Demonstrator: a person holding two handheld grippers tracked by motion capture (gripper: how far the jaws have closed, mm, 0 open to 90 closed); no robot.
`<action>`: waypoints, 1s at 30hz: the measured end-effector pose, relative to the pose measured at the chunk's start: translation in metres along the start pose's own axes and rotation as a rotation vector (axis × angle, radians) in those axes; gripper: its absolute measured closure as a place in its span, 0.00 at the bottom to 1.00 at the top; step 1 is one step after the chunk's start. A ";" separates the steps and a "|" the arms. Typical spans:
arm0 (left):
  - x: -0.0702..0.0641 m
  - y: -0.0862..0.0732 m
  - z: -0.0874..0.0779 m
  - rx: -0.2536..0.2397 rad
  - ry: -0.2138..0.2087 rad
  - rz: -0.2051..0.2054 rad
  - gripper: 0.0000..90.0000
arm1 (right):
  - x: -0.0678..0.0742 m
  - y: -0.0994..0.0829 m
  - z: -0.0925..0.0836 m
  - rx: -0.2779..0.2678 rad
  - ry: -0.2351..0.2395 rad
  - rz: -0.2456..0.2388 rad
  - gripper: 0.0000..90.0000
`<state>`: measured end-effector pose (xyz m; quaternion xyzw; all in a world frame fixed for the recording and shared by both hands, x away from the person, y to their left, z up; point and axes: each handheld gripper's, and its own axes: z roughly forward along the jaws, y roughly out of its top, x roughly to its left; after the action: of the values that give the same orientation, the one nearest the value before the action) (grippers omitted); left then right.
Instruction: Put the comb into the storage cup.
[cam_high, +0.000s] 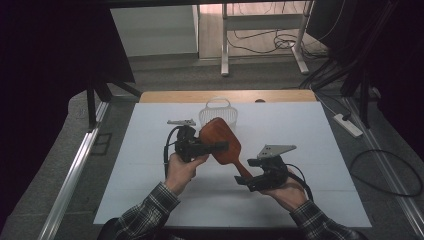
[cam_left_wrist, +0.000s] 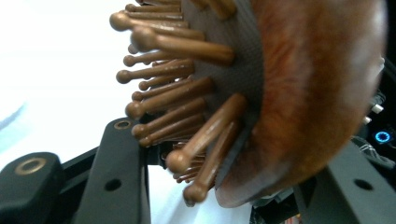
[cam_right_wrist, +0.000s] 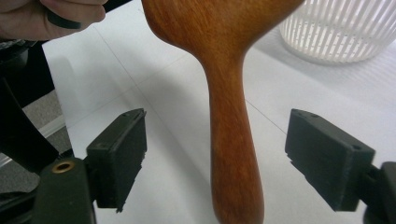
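A reddish-brown wooden paddle hairbrush (cam_high: 222, 140) is held above the white table, head up and to the left, handle pointing down to the right. My left gripper (cam_high: 220, 146) is shut on the brush head; in the left gripper view its black jaws clamp the head (cam_left_wrist: 303, 93) across the wooden back and the ball-tipped pegs (cam_left_wrist: 177, 88). My right gripper (cam_high: 247, 176) is open at the handle's end. In the right gripper view the handle (cam_right_wrist: 231, 140) stands between the two pads (cam_right_wrist: 119, 154) with a clear gap on each side.
A white slatted plastic basket (cam_high: 220, 112) stands on the table just behind the brush, also seen as a basket (cam_right_wrist: 341, 32) at the upper right. The white table cover (cam_high: 150, 175) spreads around both hands. Beyond the far edge are a desk frame and cables on the floor.
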<state>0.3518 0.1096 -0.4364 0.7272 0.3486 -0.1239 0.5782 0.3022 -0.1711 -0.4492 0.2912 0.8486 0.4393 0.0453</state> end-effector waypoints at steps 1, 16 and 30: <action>0.000 0.000 -0.001 0.003 0.006 0.007 0.60 | -0.001 0.000 -0.001 0.002 0.004 0.004 0.20; 0.000 0.008 -0.012 0.006 0.070 0.040 0.60 | -0.008 -0.005 -0.010 0.067 -0.007 0.023 0.01; 0.005 0.020 -0.024 -0.014 0.126 0.061 0.59 | -0.012 -0.015 -0.022 0.099 -0.027 -0.030 0.00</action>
<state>0.3629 0.1319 -0.4166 0.7396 0.3629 -0.0578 0.5638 0.2980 -0.2003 -0.4493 0.2863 0.8728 0.3922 0.0487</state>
